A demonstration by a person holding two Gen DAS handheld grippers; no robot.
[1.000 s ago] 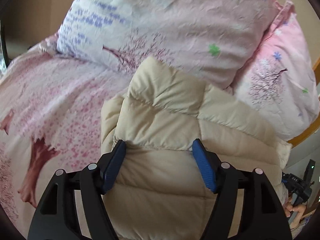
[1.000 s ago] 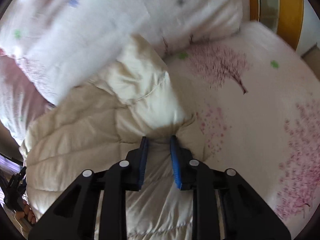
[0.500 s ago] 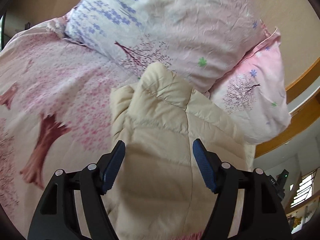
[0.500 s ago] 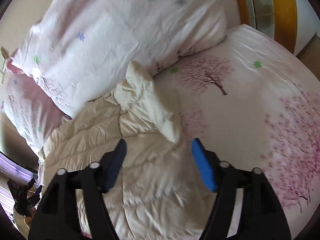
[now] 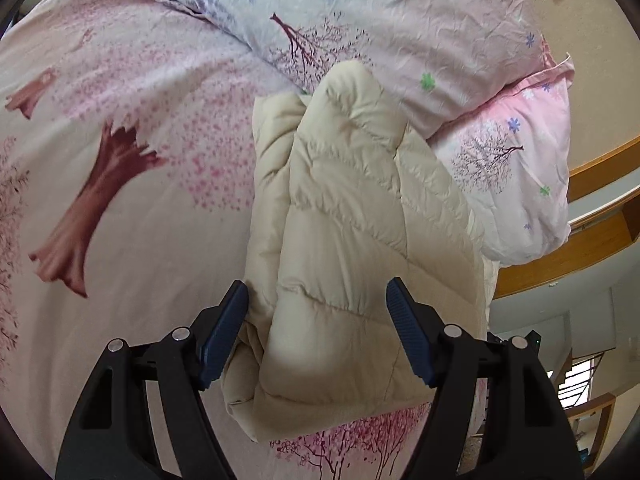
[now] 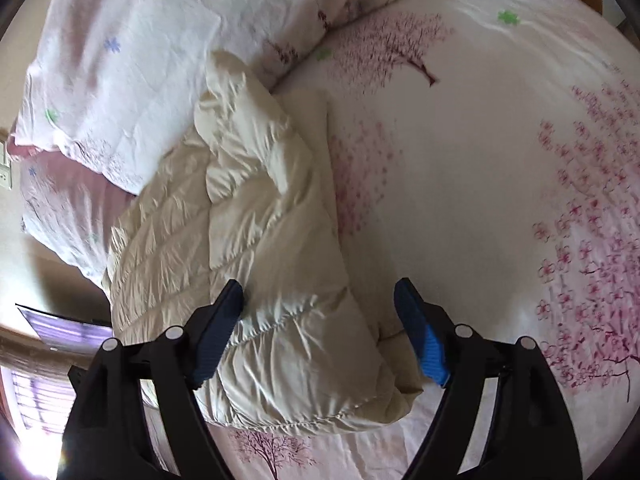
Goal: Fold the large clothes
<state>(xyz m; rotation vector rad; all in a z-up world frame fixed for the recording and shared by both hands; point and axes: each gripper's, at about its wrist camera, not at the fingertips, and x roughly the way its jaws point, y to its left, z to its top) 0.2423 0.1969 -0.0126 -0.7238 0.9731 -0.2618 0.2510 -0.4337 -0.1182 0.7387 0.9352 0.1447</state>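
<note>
A cream quilted puffer jacket [image 5: 352, 232] lies folded into a long bundle on the bed, its far end against the pillows. It also shows in the right wrist view [image 6: 256, 240]. My left gripper [image 5: 318, 336] is open and empty, held above the jacket's near end. My right gripper [image 6: 320, 332] is open and empty, above the jacket's near end too, its fingers spread wide over the folded edge.
The bed has a pink cherry-tree print sheet [image 5: 120, 160]. Two pillows [image 5: 400, 20] lie at the head, one large [image 6: 140, 40] and one pink [image 5: 520, 168]. A wooden bed frame [image 5: 592, 232] runs along the right side.
My right gripper let go of the jacket and opened wide. Both grippers pulled back and up, away from the jacket, which now lies folded on the bed.
</note>
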